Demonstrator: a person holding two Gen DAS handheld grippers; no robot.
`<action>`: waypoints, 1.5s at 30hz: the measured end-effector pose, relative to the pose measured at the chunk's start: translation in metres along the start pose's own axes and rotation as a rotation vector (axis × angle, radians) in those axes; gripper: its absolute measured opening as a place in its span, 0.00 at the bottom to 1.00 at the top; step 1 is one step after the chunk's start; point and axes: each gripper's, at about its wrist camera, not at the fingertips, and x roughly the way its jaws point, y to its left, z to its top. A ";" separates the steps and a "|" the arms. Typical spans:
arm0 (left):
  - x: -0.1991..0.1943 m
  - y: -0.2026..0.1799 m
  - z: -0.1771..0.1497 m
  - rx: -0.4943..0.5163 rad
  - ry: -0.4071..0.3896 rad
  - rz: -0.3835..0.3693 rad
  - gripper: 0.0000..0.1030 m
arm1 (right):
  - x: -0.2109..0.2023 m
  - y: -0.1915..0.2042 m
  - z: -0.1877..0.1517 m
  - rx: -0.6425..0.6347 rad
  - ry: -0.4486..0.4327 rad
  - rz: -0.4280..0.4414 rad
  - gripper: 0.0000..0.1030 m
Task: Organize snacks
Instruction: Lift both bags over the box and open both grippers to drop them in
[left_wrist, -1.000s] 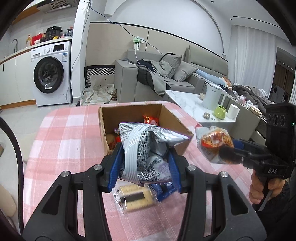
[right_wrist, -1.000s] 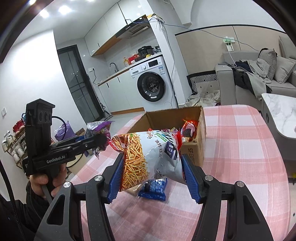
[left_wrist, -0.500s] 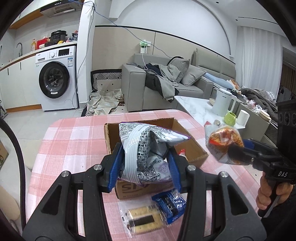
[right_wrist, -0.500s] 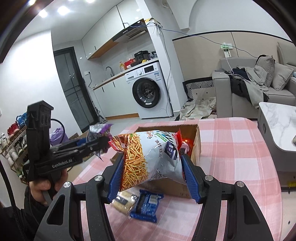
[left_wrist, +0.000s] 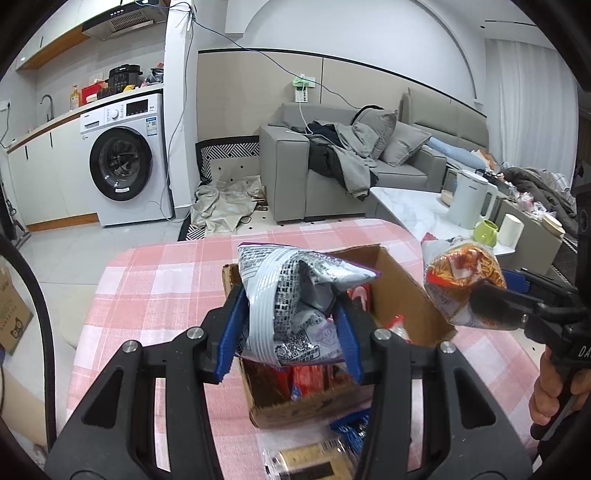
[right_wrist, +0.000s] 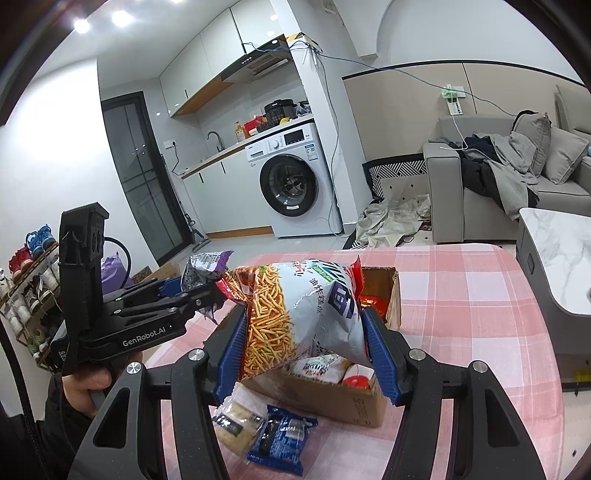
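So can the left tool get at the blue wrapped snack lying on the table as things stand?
Probably not: the left tool is already clamped on a silver-and-purple snack bag, so it has no free grip for the blue wrapped snack.

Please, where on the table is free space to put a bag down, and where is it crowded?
Free: the checked cloth right of the cardboard box, and the cloth left of it. Crowded: inside the box, and in front of it, where the blue packet and cracker packet lie.

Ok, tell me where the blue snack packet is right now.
The blue snack packet lies flat on the pink checked tablecloth, in front of the cardboard box, beside the clear-wrapped cracker pack. In the right wrist view it sits low, left of centre.
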 end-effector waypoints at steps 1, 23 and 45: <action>0.004 0.000 0.002 0.000 0.002 0.000 0.43 | 0.004 -0.001 0.001 0.003 0.005 -0.002 0.60; 0.092 -0.010 0.002 0.049 0.055 0.035 0.43 | 0.080 -0.029 -0.003 0.004 0.116 -0.040 0.60; 0.093 -0.008 -0.002 0.084 0.071 0.025 0.43 | 0.095 -0.005 -0.015 -0.213 0.182 -0.102 0.60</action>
